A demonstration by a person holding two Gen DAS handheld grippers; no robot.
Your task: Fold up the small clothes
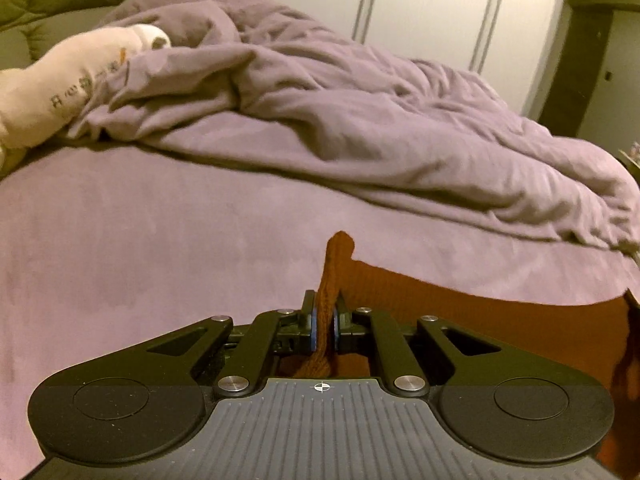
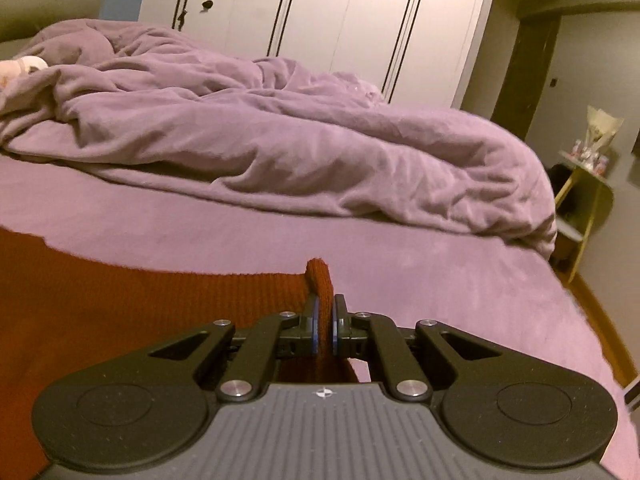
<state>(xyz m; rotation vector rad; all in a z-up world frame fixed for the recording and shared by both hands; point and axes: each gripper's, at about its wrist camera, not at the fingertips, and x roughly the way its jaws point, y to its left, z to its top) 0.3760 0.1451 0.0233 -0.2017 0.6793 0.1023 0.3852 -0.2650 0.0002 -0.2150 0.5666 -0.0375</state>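
Observation:
A rust-red knitted garment (image 1: pixel 460 304) is held over the purple bed sheet (image 1: pixel 160 240). My left gripper (image 1: pixel 325 312) is shut on one corner of it; a fold of knit sticks up between the pads. My right gripper (image 2: pixel 324 316) is shut on another corner of the same garment (image 2: pixel 120 304), which spreads to the left in the right wrist view. The garment's top edge runs between the two grippers. Its lower part is hidden behind the gripper bodies.
A crumpled purple duvet (image 1: pixel 360 120) lies across the far half of the bed, seen also in the right wrist view (image 2: pixel 320 140). A cream plush pillow (image 1: pixel 60 88) rests at the far left. White wardrobe doors (image 2: pixel 340 12) stand behind. A small side table (image 2: pixel 588 184) is at the right.

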